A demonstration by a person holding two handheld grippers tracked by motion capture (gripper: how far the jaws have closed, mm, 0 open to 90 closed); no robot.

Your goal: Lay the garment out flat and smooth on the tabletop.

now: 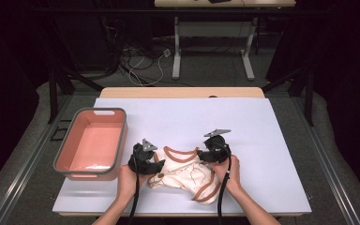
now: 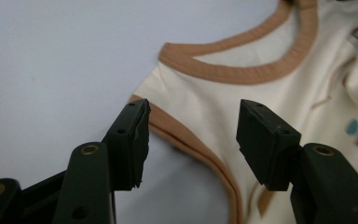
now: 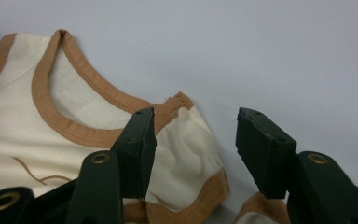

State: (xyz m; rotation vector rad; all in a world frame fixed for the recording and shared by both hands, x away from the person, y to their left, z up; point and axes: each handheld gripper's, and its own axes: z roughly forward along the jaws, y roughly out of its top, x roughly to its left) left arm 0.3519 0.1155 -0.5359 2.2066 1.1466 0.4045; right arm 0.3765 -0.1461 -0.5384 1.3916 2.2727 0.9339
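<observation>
A small cream garment (image 1: pixel 183 172) with brown trim lies rumpled on the white board (image 1: pixel 192 117), neckline toward the far side. My left gripper (image 1: pixel 156 163) sits at its left shoulder. In the left gripper view the left gripper (image 2: pixel 193 135) stands open over the brown-edged shoulder of the garment (image 2: pixel 205 93), pads clear of the cloth. My right gripper (image 1: pixel 202 155) is at the right shoulder. In the right gripper view the right gripper (image 3: pixel 196 144) is open above that corner of the garment (image 3: pixel 28 135), gripping nothing.
A pink tub (image 1: pixel 122 138) with a grey rim stands at the board's left edge, close to the left hand. Bare board stretches behind and to the right of the garment. A desk frame and cables sit on the floor beyond the table.
</observation>
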